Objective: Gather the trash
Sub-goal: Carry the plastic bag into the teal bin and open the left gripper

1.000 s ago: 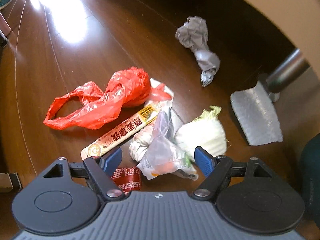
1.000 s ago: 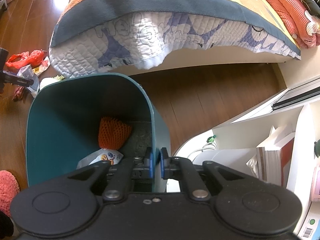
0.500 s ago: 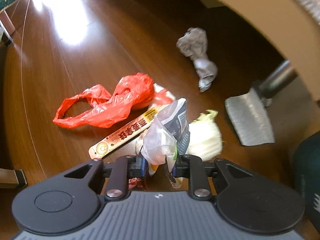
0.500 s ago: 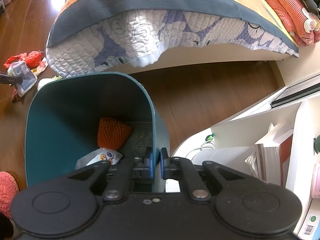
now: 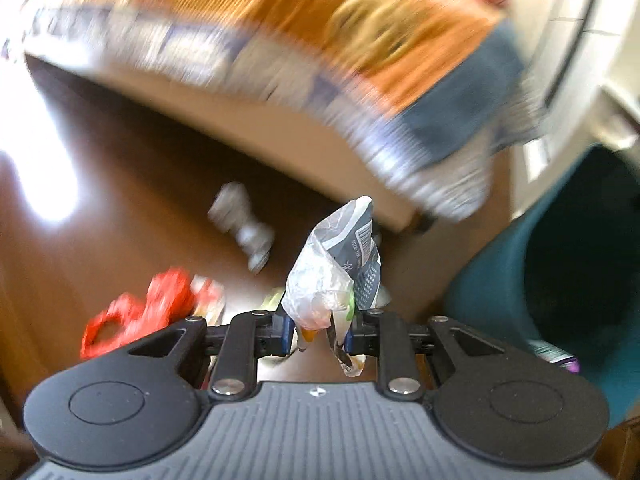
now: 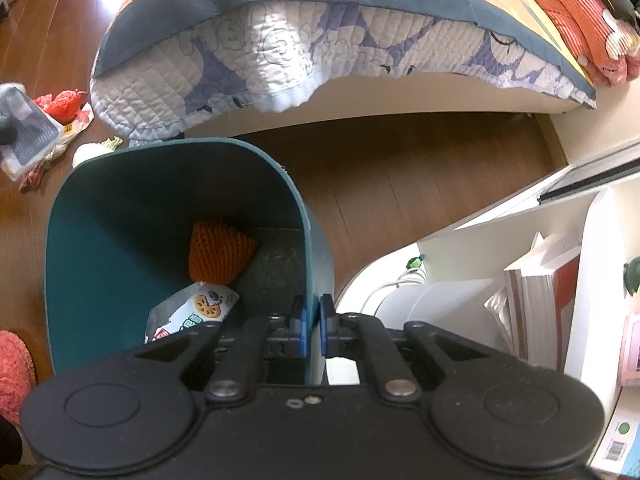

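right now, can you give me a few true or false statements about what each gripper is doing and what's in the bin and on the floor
1. The left gripper is clamped on a crumpled plastic wrapper. True.
2. The right gripper is wide open over the floor. False: its pads pinch the rim of the teal bin.
3. The teal bin is empty. False: an orange foam net and a snack packet lie inside.
4. A red plastic bag lies on the wooden floor. True.
5. The quilt hangs off the bed edge above the bin. True.
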Motion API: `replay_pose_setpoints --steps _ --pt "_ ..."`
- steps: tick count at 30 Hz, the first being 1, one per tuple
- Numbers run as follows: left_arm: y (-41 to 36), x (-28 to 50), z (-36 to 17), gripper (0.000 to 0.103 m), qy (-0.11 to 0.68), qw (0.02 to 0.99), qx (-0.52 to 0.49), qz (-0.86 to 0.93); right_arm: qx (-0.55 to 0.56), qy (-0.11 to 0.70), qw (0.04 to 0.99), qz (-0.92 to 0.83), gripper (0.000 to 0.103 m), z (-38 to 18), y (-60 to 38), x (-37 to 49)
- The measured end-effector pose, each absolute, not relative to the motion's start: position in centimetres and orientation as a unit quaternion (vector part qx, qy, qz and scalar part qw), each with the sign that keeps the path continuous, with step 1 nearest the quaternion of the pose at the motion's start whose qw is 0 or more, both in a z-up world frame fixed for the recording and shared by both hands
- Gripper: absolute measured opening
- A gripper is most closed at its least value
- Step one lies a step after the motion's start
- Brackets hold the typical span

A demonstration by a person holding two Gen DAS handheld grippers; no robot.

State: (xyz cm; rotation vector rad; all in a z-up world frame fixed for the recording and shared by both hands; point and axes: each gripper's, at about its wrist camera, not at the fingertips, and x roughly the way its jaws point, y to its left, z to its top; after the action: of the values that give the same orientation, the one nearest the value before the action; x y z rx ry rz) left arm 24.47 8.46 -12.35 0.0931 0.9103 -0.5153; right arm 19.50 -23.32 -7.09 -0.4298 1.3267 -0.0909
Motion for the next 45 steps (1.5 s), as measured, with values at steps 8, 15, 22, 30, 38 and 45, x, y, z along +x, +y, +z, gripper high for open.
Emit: replay_pose_setpoints --steps 8,15,22,30,38,45 --pt "3.2 21.6 -7.7 0.022 0.374 0.849 0.075 -0.367 -0.199 0.61 0.766 -0.043 0.005 -7.1 -23.1 19.6" --pt "-1.5 19.5 -8.1 0.022 0.369 0.813 0.109 -0.437 -0.196 0.611 0.766 -0.046 0.006 -7.1 -23.0 19.7" --pt "-5.7 18.1 -10.1 0.022 0.37 0.781 0.159 -0.477 -0.197 0.607 0.769 -0.044 0.006 -7.0 -22.6 19.8" --pt "-9.3 18.6 -14.2 0.022 0.416 0.757 0.181 -0.469 -0.196 0.605 0.771 -0.039 0.007 -6.8 -21.8 19.5" --pt "-11.1 17.7 -16.5 0.022 0.416 0.744 0.229 -0.469 -0.189 0.605 0.772 -0.044 0.007 -6.8 -21.9 19.5" --pt "-12.7 17.4 -17.7 0.032 0.424 0.734 0.256 -0.465 -0.186 0.606 0.772 -0.046 0.007 -6.9 -21.7 19.7"
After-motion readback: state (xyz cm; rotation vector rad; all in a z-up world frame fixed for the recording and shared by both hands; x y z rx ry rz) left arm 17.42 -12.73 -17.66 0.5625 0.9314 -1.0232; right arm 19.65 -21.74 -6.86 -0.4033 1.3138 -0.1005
